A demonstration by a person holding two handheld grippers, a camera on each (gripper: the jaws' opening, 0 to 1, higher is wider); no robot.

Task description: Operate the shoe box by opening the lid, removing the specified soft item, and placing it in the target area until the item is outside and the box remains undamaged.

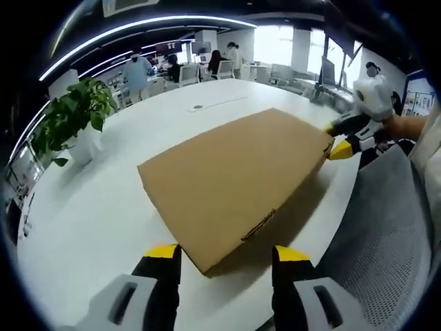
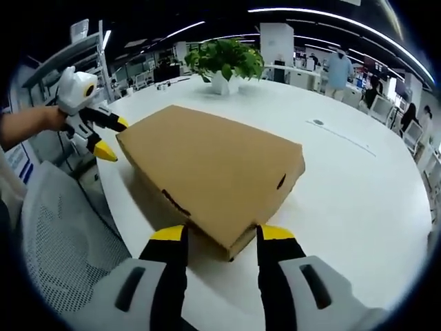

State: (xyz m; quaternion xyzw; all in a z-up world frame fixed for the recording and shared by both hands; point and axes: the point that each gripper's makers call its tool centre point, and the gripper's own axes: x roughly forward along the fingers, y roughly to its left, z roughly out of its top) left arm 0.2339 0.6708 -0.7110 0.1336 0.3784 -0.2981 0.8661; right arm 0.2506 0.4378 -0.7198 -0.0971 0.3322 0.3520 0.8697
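A flat brown cardboard shoe box [image 1: 234, 183] lies on the white table [image 1: 103, 207] with its lid down. My left gripper [image 1: 226, 254] is open, its yellow-tipped jaws standing either side of the box's near corner. At the box's far right corner my right gripper [image 1: 335, 140] is held by a hand. From the right gripper view, the box [image 2: 213, 165] points one corner between the open jaws of my right gripper [image 2: 222, 234]. My left gripper [image 2: 115, 138] is at the far left corner, open around the box's edge. Nothing of the box's contents shows.
A potted green plant [image 1: 72, 121] [image 2: 224, 62] stands on the table beyond the box. A grey mesh chair [image 1: 386, 234] [image 2: 62, 234] is at the table's edge beside me. A small round port [image 2: 318, 123] sits in the tabletop. People and desks fill the office behind.
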